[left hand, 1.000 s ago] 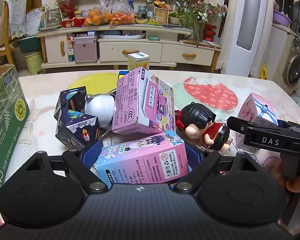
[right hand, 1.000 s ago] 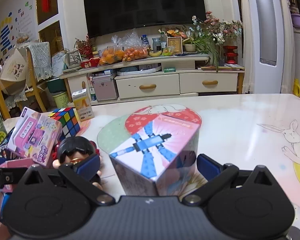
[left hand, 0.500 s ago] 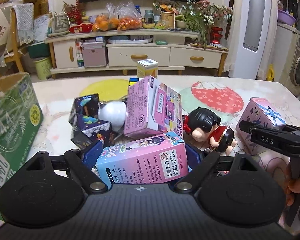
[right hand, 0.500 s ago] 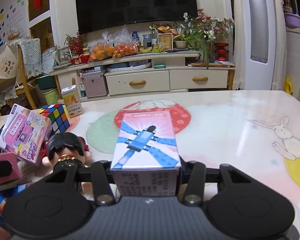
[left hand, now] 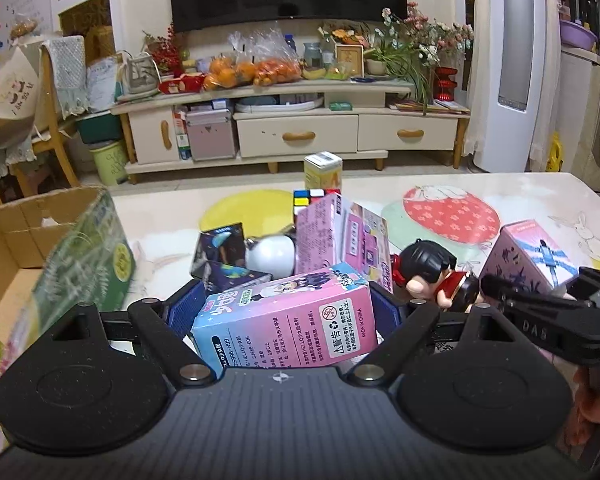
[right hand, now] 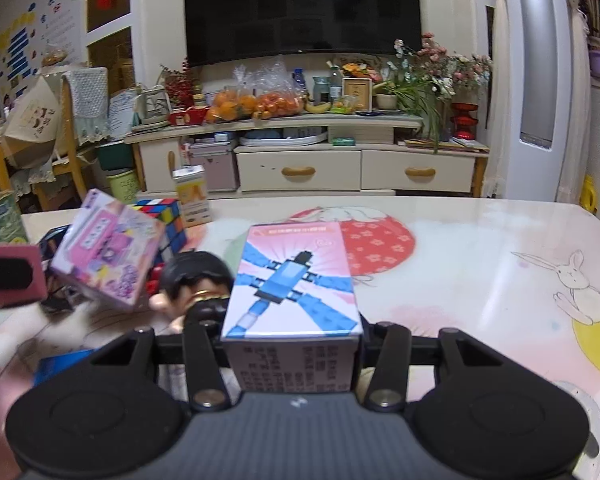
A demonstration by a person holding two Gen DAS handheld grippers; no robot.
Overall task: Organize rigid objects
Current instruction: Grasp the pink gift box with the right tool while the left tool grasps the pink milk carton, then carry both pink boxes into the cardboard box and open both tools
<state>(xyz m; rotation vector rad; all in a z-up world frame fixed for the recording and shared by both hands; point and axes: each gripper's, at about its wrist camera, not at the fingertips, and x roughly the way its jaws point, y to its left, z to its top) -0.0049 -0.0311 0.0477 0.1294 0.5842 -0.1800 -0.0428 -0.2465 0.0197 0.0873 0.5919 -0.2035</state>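
left gripper [left hand: 283, 310]: clamped on the pink-and-blue toy box [left hand: 286, 322], blue pads pressed on its two short ends; long axis runs crosswise between the fingers.
left box print: "made in china", "hello", a warning mark.
carton [left hand: 66, 264]: open cardboard box just left of that gripper; the left hand is the nearer one, so the carry goes left, i judge.
right gripper [right hand: 292, 344]: its jaws have just been closing; now gripping the pink block-figure box [right hand: 294, 280], long axis pointing away from the camera.
right arm print: "das" [left hand: 534, 326].
doll [left hand: 430, 266]: lying between the two grippers.
rubik's cube [right hand: 164, 212]: far, by the yellow carton [right hand: 192, 196]; its lettering too small.
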